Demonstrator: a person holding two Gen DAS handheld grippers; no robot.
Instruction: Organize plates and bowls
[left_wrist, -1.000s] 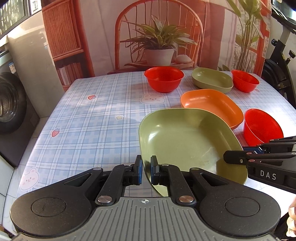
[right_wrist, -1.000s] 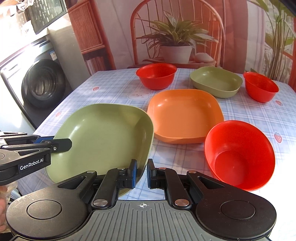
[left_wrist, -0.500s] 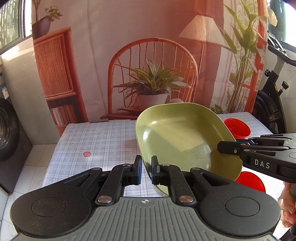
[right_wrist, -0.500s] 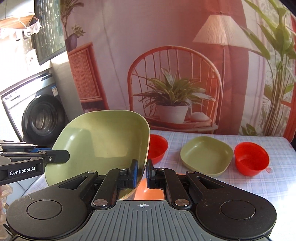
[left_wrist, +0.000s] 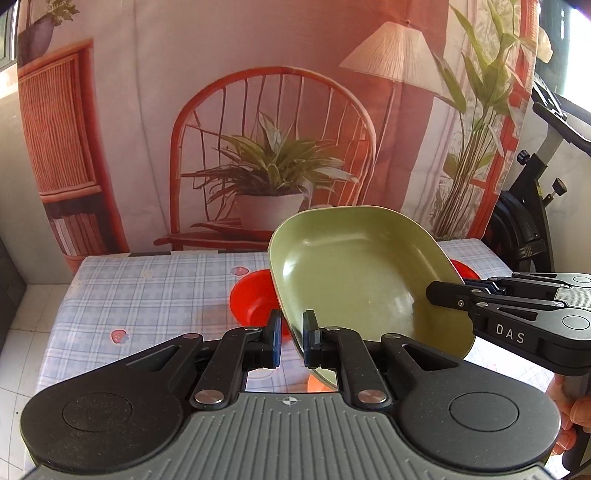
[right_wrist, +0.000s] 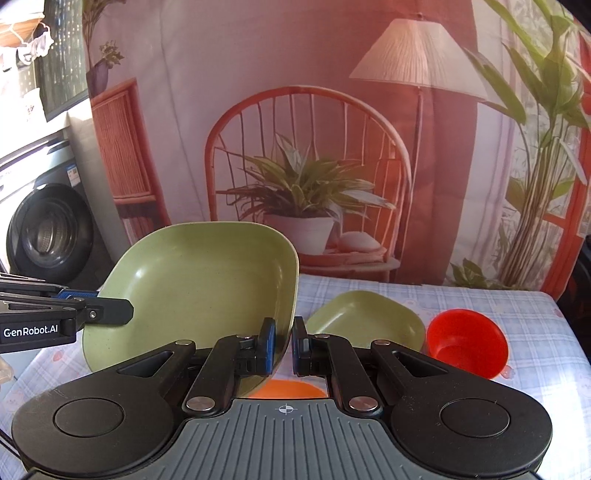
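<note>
I am carrying the large green plate, both grippers, left gripper and right gripper, clamped on its rim, keeping it level toward the small green plate.

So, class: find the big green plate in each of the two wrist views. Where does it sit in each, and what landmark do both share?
Left wrist view: the big green plate is right of centre, lifted and tilted, its near rim between the left gripper fingers.
Right wrist view: the plate is left of centre, its rim between the right gripper fingers.
Shared landmark: the printed chair with the potted plant on the backdrop.
</note>
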